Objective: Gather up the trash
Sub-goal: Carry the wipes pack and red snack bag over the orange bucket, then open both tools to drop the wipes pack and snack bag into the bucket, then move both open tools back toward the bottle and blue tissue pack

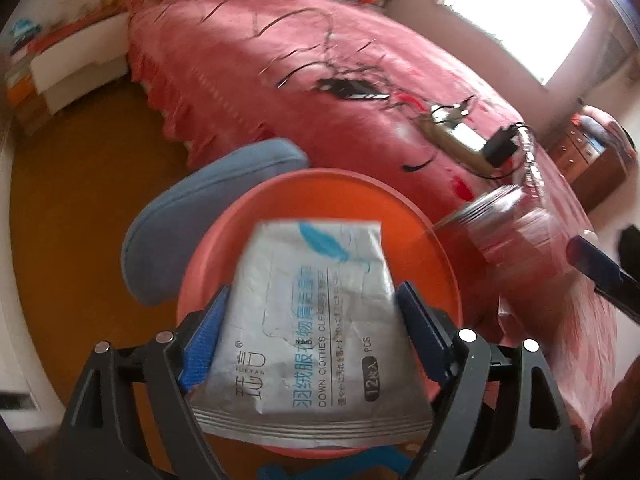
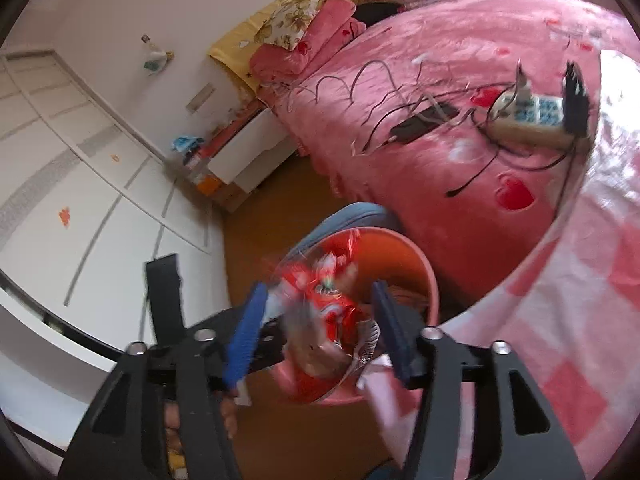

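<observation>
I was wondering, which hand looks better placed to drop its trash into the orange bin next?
Probably the right: its red wrapper sits loose between open jaws above the bin. The left gripper also holds its wipes packet above it.

Wipes packet (image 1: 312, 320) silver-grey, with turquoise feather print at top and blue and black lettering; bin (image 1: 404, 208) orange-red inside, pinker at rim; slipper (image 1: 200, 216) at centre left grey-blue; bedspread (image 2: 460, 92) pink with red hearts and dark curved lines; crumpled wrapper (image 2: 328, 304) shiny red with silver and white; gripper pads (image 2: 245, 340) blue; floor (image 1: 80, 208) ochre brown; wardrobe (image 2: 60, 168) at left white with small orange flower stickers.
</observation>
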